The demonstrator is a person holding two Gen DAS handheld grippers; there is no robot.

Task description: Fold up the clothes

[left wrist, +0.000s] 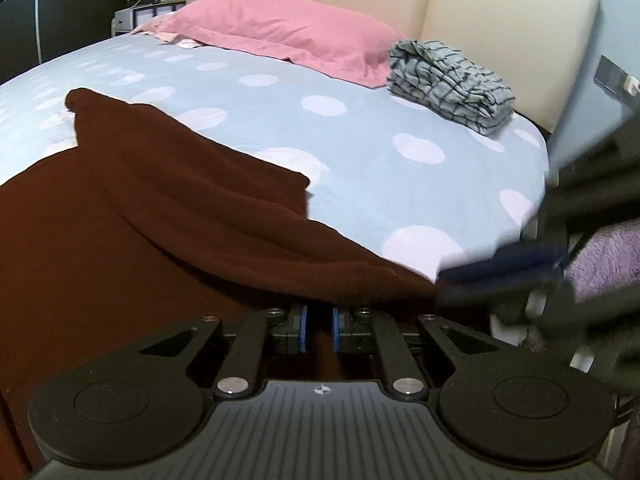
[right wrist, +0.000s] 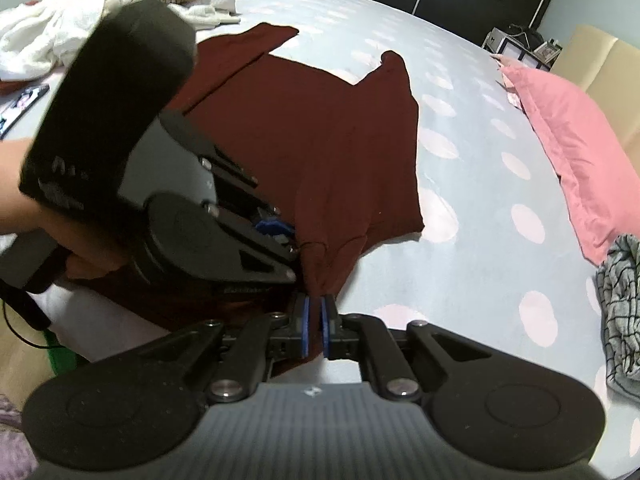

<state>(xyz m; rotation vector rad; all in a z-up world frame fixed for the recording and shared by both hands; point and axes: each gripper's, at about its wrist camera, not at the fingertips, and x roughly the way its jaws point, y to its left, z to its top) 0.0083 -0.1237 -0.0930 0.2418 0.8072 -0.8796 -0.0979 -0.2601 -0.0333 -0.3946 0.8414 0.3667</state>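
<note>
Right up close: right gripper (right wrist: 314, 326), blue pads nearly together, pinching a bunched tuck of the maroon top (right wrist: 320, 140) at its near hem. Closed on cloth, no doubt about that one. Just beside it, to the left in that view, left gripper (right wrist: 280, 236), held in a hand (right wrist: 76, 256), nose buried in the same hem edge. From its own camera, blue pads (left wrist: 303, 328) close together with dark fabric running down between them; gripping the hem too, by the look of it, though the fold hides the pad tips.

Maroon top spread flat across the spotted blue bedsheet (right wrist: 460, 240), sleeves reaching away toward the far side, hem nearest the grippers and lifting slightly where pinched. Touching both, then, with the body of it stretching away in front.

Handling, as a judgement: soft, light, floppy knit. No stiffness, so sagging between two holds and dragging on the sheet rather than sliding clean. Not fragile, not slippery. Best taken at edges and corners, one hold at each end of the hem; both holds sitting very near each other now, so the far hem corner likely left drooping.

Elsewhere: checked garment (left wrist: 448, 80) already folded beside the pink pillow (left wrist: 288, 32); pile of unfolded clothes (right wrist: 100, 8) waiting at the far side.
</note>
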